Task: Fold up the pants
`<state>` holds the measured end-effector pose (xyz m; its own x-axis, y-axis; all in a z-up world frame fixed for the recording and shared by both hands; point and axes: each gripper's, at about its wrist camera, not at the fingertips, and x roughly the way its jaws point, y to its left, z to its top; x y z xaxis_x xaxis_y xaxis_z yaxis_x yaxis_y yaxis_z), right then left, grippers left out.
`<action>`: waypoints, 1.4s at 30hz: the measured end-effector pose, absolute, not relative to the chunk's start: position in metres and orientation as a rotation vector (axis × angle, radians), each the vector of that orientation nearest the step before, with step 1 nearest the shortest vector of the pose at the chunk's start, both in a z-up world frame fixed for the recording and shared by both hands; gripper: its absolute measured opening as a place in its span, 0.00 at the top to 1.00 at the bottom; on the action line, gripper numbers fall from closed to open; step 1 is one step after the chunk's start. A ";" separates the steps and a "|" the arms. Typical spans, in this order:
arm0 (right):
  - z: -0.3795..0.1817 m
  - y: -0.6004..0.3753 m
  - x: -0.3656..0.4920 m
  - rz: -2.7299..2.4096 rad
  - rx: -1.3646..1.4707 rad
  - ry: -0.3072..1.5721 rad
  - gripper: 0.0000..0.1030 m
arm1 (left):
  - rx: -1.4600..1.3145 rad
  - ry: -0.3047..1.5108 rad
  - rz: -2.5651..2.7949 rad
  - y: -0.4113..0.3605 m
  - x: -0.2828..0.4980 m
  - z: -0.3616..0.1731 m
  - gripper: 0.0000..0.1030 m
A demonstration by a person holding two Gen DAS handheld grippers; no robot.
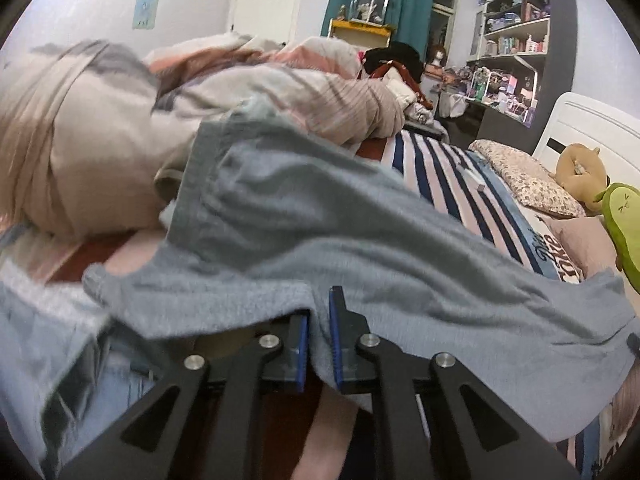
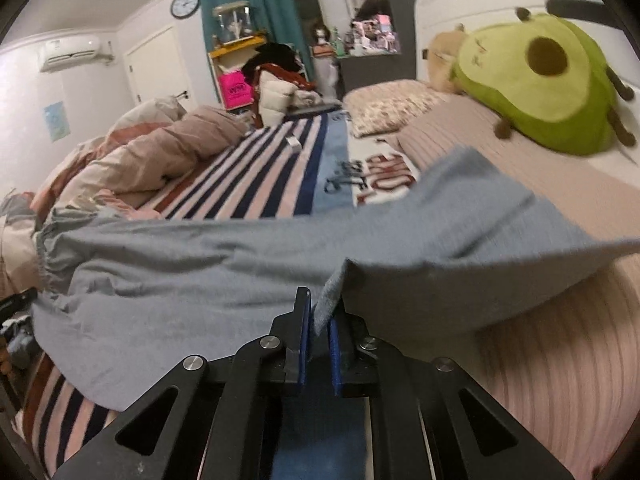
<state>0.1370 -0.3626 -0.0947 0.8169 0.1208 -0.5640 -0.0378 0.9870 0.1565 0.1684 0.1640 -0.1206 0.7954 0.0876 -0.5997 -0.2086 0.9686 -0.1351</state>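
Observation:
The grey-blue pants [image 1: 320,216] are lifted and stretched above the striped bed sheet [image 1: 440,168]. My left gripper [image 1: 319,312] is shut on an edge of the pants, with cloth draped over its fingers. In the right wrist view the pants [image 2: 208,264] span the frame, the elastic waistband at the left. My right gripper [image 2: 320,320] is shut on a folded edge of the pants, near a leg end that lies over the pink pillow [image 2: 500,168].
A bunched beige and pink duvet [image 1: 100,128] lies along the left side of the bed. A green avocado plush [image 2: 540,80] and a floral pillow [image 2: 392,104] sit at the headboard. Shelves [image 1: 516,40] and clutter stand beyond the bed.

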 end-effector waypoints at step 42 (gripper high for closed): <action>-0.132 -0.330 0.353 -0.068 -0.067 0.646 0.80 | -0.012 0.527 0.195 0.163 0.356 -0.116 0.22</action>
<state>0.3534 -0.3298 -0.1315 0.7967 -0.0837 -0.5986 0.0422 0.9957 -0.0830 0.3558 0.1633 -0.1155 0.8463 0.1821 -0.5006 -0.1881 0.9814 0.0390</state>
